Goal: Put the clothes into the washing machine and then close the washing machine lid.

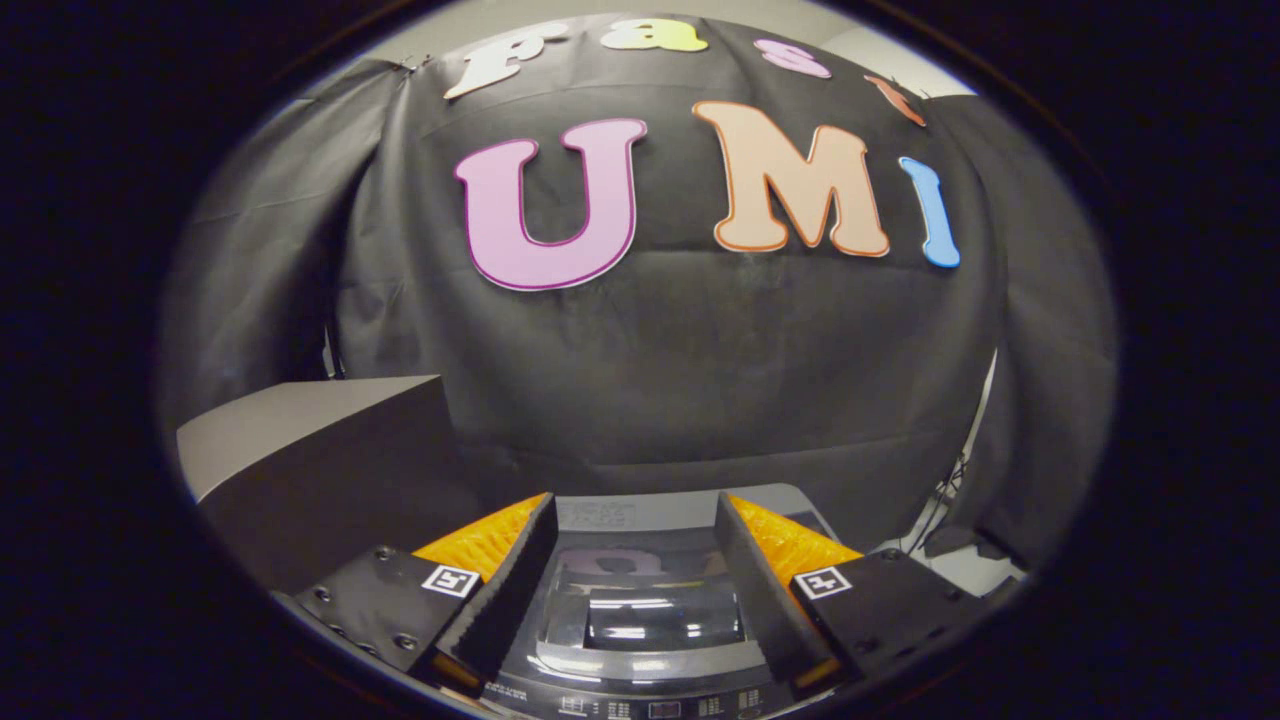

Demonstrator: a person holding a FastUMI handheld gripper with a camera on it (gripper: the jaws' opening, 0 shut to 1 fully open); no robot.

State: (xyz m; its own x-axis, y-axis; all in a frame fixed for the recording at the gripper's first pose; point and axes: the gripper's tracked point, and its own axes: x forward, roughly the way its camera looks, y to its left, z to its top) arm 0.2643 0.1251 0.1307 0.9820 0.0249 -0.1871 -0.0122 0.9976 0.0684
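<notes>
The jaws (636,560) stand released, parted wide with nothing between them but the view down onto the washing machine (640,690). Each finger is a flat, straight-edged slab with a ribbed inner face, and each carries a small square printed marker on its outer block.

The washing machine sits directly below the jaws, at 6 o'clock from them. Its top is smooth and glossy, moulded plastic with rounded corners. The washing machine lid (655,610) lies flat and shut; its dark glass-like panel throws back bright strips of light. A control strip (650,708) with small markings runs along the near edge, too small to read. The back rim of the machine, matte grey, shows just beyond the fingertips at 12 o'clock.

No clothes can be made out; whatever is inside the drum is hidden under the shut lid.

At 10 o'clock from the jaws stands a large boxy block (330,470) with a flat pale grey top, dark sides and a sharp straight corner; it rises beside the machine and closes off that flank. Beyond the machine, at 12 o'clock, hangs the booth wall (700,380), a black woven cloth with soft creases and a fold line across it. At 3 o'clock the cloth ends in a loose vertical edge, and a pale strip of floor (975,565) with some dark cables shows there, leaving open room on that side
</notes>
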